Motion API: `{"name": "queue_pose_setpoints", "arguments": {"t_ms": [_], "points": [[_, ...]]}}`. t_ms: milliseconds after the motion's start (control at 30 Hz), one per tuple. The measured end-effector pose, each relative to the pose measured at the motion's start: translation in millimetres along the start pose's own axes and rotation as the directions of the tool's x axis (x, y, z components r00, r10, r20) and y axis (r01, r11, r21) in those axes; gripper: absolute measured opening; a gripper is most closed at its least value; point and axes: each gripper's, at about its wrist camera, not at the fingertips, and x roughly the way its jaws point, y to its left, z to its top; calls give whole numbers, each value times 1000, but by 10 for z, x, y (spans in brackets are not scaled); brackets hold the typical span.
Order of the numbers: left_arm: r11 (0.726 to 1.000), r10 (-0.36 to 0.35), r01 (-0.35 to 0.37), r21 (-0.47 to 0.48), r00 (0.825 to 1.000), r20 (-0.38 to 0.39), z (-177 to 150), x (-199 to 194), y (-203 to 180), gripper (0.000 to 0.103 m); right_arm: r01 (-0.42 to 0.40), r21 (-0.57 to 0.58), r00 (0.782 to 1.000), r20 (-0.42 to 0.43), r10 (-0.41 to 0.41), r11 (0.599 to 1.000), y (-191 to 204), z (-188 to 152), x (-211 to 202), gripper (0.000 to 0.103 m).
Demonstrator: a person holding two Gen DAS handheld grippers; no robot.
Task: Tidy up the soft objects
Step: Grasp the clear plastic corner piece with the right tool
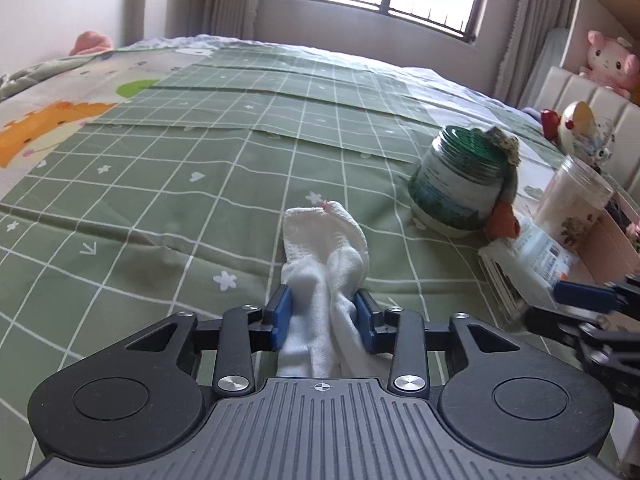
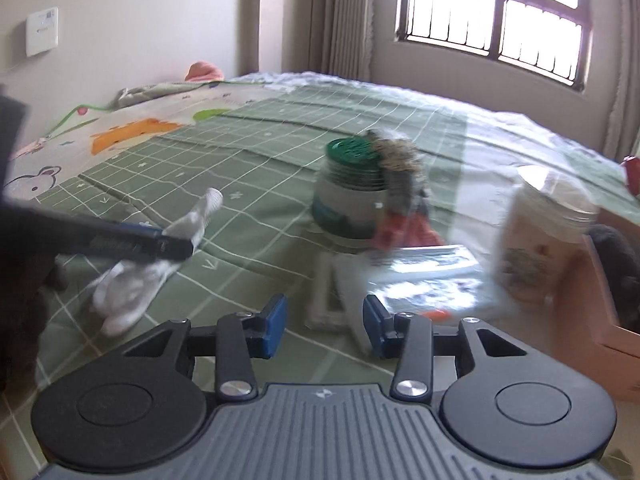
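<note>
Ahead and right of the tongs, a green-lidded jar (image 1: pixel 460 184) stands on the checked bedspread (image 1: pixel 200 152). Further right: a clear jar (image 1: pixel 572 204) and 1 booklet (image 1: pixel 520 264). A pink plush (image 1: pixel 608 60) sits beyond.

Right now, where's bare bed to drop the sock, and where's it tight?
Free: the green grid bedspread ahead and left of the white sock held in the left tongs, out to the orange cartoon print. Crowded: right side, where the green-lidded jar, clear jar, flat packets and right tongs bunch up.
</note>
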Motion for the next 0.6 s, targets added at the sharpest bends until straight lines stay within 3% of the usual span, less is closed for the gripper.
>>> {"name": "queue_pose_setpoints", "arguments": {"t_ms": [33, 100, 133, 167, 200, 267, 367, 467, 600], "points": [[999, -47, 46, -22, 999, -23, -30, -22, 14, 15, -10, 9, 1000, -23, 10, 1000, 22, 30, 106, 34], [988, -132, 129, -86, 991, -27, -116, -87, 73, 16, -5, 18, 998, -58, 6, 1000, 57, 51, 268, 32], [983, -153, 150, -102, 988, -24, -162, -122, 82, 16, 7, 7, 998, -57, -7, 1000, 77, 56, 287, 26], [982, -161, 158, -107, 987, -17, -196, -153, 80, 15, 20, -7, 998, -58, -20, 1000, 94, 58, 264, 18], [980, -169, 167, -111, 986, -10, -227, -184, 66, 15, 16, -19, 998, -63, -17, 1000, 96, 61, 218, 0], [972, -199, 197, -126, 980, -5, -261, -216, 30, 15, -26, -27, 997, -68, 24, 999, 63, 10, 33, 0], [961, -248, 246, -129, 969, -2, -305, -234, -60, 15, -15, -40, 998, -55, 13, 999, 17, -91, -219, 0], [971, -223, 223, -88, 975, 10, -331, -231, -187, 15, 15, -49, 1000, -12, -15, 999, 7, -63, -295, 2], [982, -187, 187, -31, 982, 22, -416, -198, -268, 15, 41, -52, 998, -52, -44, 998, 65, 146, 15, 24]]}}
